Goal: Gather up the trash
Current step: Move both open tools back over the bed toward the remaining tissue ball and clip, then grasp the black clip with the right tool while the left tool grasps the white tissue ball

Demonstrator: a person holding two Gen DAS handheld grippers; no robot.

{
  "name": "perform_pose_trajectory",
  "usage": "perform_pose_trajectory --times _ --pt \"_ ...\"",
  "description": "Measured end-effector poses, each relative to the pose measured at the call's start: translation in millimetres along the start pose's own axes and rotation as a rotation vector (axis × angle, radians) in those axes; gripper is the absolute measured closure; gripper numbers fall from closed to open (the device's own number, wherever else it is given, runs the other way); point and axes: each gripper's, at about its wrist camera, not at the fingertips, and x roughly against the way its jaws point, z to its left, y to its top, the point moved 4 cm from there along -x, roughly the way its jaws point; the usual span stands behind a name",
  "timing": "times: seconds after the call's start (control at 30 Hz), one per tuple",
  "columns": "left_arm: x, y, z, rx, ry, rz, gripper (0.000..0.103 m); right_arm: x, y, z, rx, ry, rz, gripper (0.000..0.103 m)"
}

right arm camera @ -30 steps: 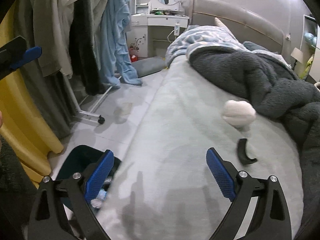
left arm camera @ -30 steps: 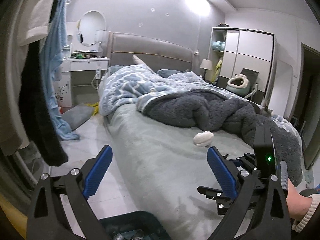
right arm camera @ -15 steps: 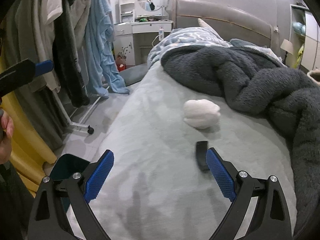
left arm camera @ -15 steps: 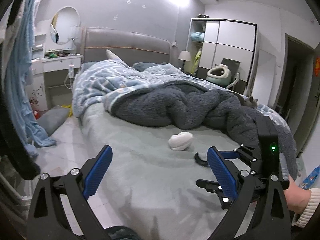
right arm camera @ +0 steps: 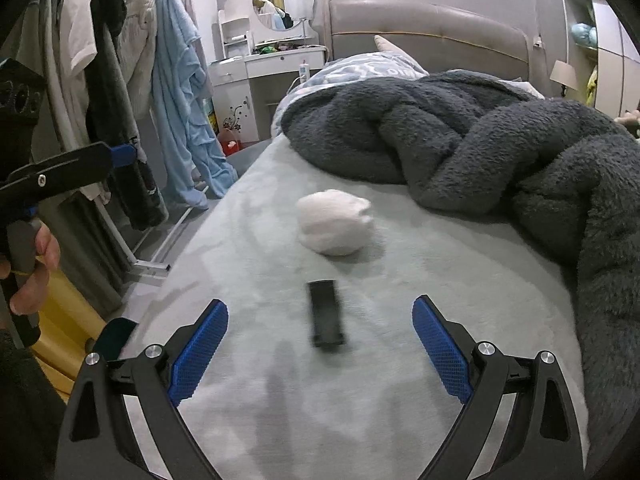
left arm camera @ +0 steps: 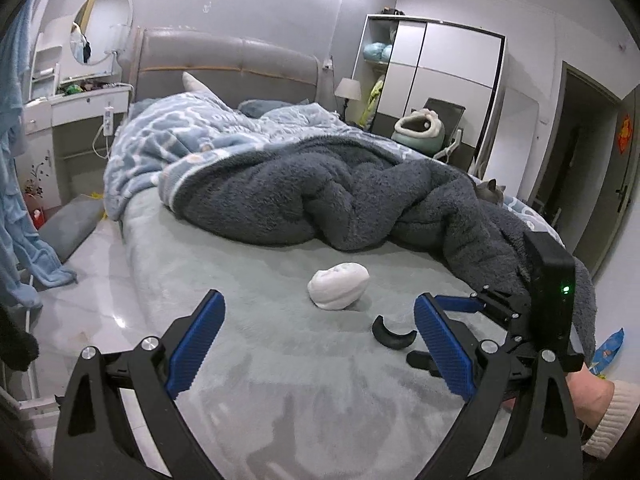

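Note:
A crumpled white wad (left arm camera: 338,285) (right arm camera: 334,222) lies on the grey-green bed sheet (left arm camera: 280,360). A small curved black piece (left arm camera: 393,335) (right arm camera: 327,317) lies just in front of it. My right gripper (right arm camera: 320,346) is open and empty, low over the sheet, with the black piece lying ahead of its two blue pads. My left gripper (left arm camera: 316,344) is open and empty, a little back from the wad. The right gripper also shows at the right of the left wrist view (left arm camera: 472,308). A dark trash bin's rim (right arm camera: 114,334) peeks out beside the bed.
A dark fluffy blanket (left arm camera: 340,196) and a blue patterned duvet (left arm camera: 180,136) are piled behind the wad. A grey cat (left arm camera: 490,192) sits on the far side. Clothes hang on a rack (right arm camera: 120,100) left of the bed. A yellow object (right arm camera: 60,320) stands near the bin.
Both grippers have swung from the floor and bin toward the bed and moved closer to the wad and black piece. The bin has left the left wrist view.

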Motion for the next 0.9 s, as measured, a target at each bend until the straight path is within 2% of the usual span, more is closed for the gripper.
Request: perform_pose_trajectory --times 0.07,0.13,0.3,0.5,0.63,0.77,0.87,0.9 --pt "-12 0 0 -0.005 -0.009 0.019 0.006 -4 -1 -14 -0.016 0.002 -0.001 0.01" --pt "-23 1 1 -0.011 -0.017 0.036 0.006 -6 -2 -24 -0.039 0.019 -0.005 0.026" --pt "-49 4 1 -0.011 -0.05 0.074 0.007 -11 -1 -27 -0.048 0.068 -0.007 0.043" --pt "-81 5 -5 -0.017 -0.079 0.111 0.007 -23 -2 -7 -0.022 0.156 0.009 0.051" --pt "-101 3 -6 0.006 -0.099 0.141 0.014 -41 -8 -2 -0.016 0.181 0.065 0.056" --pt "-122 0 -9 0.016 -0.117 0.172 0.016 -57 -13 -1 -0.031 0.178 0.126 0.062" --pt "-133 -1 -11 0.039 -0.128 0.182 0.017 -63 -14 -1 -0.041 0.172 0.146 0.071" --pt "-136 -1 -11 0.046 -0.13 0.184 0.017 -64 -14 -1 -0.043 0.174 0.146 0.078"
